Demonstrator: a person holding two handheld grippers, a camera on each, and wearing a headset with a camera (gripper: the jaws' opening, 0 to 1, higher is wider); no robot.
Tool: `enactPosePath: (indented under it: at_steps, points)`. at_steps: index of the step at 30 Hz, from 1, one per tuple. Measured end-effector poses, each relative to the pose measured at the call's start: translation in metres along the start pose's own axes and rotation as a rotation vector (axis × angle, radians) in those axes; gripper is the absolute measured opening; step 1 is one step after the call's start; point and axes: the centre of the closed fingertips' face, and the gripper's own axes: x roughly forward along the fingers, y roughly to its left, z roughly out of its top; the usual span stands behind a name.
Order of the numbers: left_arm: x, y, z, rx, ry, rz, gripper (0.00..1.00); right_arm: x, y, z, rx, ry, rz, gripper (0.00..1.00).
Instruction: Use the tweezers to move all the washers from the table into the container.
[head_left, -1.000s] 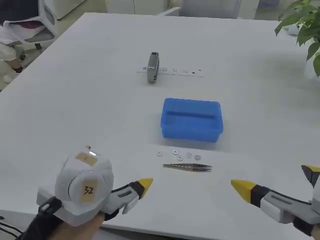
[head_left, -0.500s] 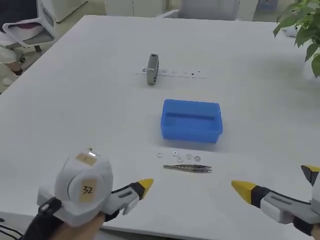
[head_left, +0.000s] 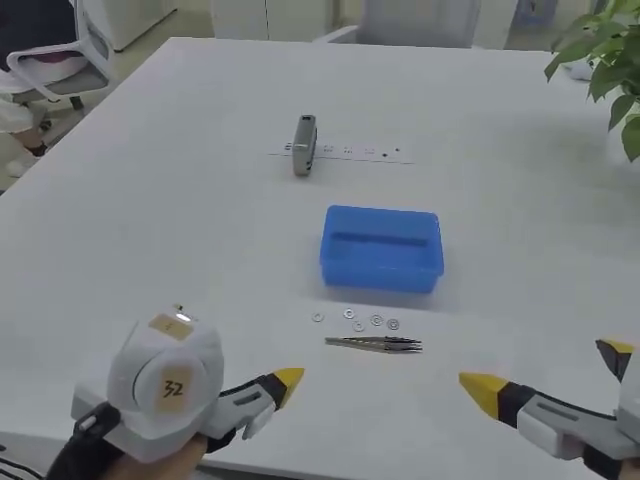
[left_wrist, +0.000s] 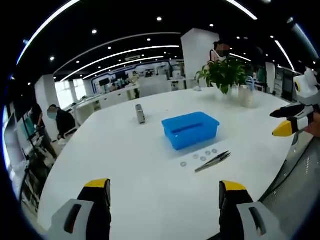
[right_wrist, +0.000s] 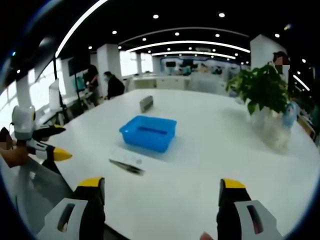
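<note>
Head view: the left gripper sits low on the near edge of the white table, and its yellow fingertips point toward the right gripper, whose two yellow tips stand wide apart. The tweezers lie flat on the table between the two grippers and a little beyond their tips, touched by neither. The washers are scattered in a short row just past the tweezers. The blue container stands beyond the washers, and a grey device lies well beyond that.

Left gripper view: the two fingers are spread wide with bare table between them. Ahead of the right-hand finger lie the tweezers, with the washers just beyond them. The container is farther ahead, roughly midway between the fingers. The right gripper comes in from the right, its tips apart. A potted plant stands far behind.

Right gripper view: the fingers are also spread wide and hold nothing. The tweezers lie ahead of the left-hand finger, and the washers beside them are too small to make out. The container stands beyond, between the fingers.
</note>
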Motion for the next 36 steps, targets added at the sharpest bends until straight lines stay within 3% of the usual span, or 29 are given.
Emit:
enactPosePath:
  at_steps: [8, 15, 19, 24, 28, 30, 34, 36]
  points:
    - [0.001, -0.007, -0.001, 0.021, 0.017, -0.029, 0.86, -0.002, 0.005, 0.002, -0.007, -0.002, 0.005, 0.93]
    - [0.0, -0.008, 0.002, -0.006, 0.021, -0.063, 0.81, -0.003, 0.005, 0.002, 0.003, 0.003, 0.009, 0.92]
    - [0.002, -0.014, 0.008, -0.005, 0.018, -0.111, 0.76, -0.001, 0.007, -0.002, -0.011, 0.02, 0.012, 0.91]
    - [0.012, -0.024, 0.014, 0.064, 0.037, -0.186, 0.66, 0.0, 0.005, -0.003, -0.006, 0.021, 0.019, 0.9]
    - [0.022, -0.038, 0.017, 0.11, 0.057, -0.279, 0.57, 0.001, 0.001, -0.003, 0.018, 0.019, 0.018, 0.9]
    - [0.031, -0.044, 0.016, 0.13, 0.083, -0.305, 0.55, 0.003, -0.002, -0.003, 0.024, 0.022, 0.014, 0.89]
    - [0.044, -0.055, 0.015, 0.164, 0.112, -0.354, 0.39, 0.004, -0.003, -0.007, 0.023, 0.035, 0.012, 0.89]
    - [0.053, -0.06, 0.008, 0.197, 0.165, -0.389, 0.34, 0.004, -0.004, -0.007, 0.026, 0.035, 0.011, 0.89]
